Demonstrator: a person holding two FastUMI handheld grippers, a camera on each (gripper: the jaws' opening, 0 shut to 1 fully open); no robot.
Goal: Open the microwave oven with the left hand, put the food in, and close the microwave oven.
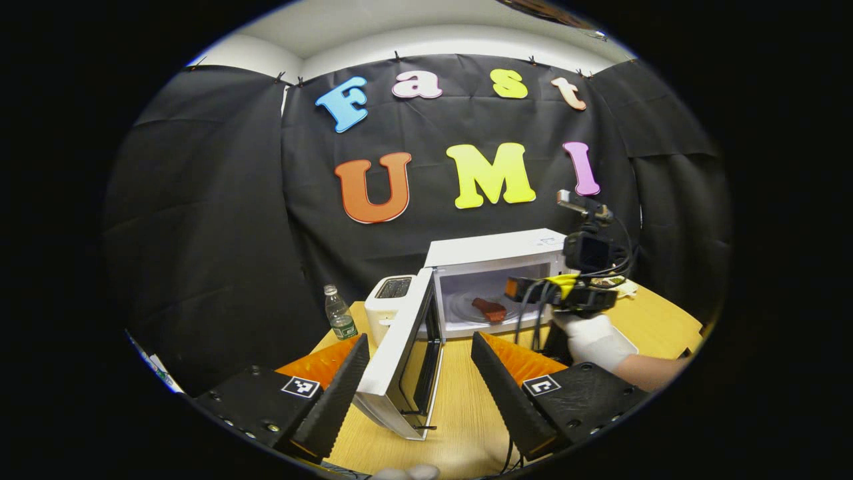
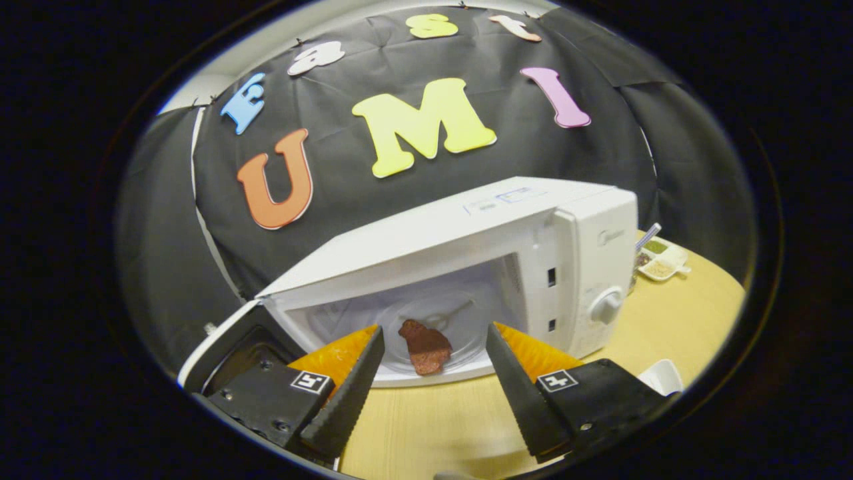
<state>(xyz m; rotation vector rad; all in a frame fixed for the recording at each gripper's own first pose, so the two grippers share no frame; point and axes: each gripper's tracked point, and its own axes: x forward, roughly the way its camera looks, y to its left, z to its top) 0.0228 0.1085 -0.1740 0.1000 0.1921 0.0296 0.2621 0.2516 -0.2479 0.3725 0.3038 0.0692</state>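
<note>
Microwave door (image 1: 400, 360) swung wide open, sits between left gripper (image 1: 420, 347) fingers, blocking straight-ahead path. Cavity mouth (image 2: 426, 313) unobstructed ahead of right gripper (image 2: 433, 340); only food (image 2: 424, 347) on turntable. Toaster (image 1: 390, 300) and bottle (image 1: 340, 313) crowd counter (image 1: 460, 413) left of door.

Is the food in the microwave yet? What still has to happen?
Yes. The microwave is open and the food lies on its glass plate. The right gripper is open and empty outside the opening. Left to do: the left gripper, open around the door, must swing it shut.
</note>
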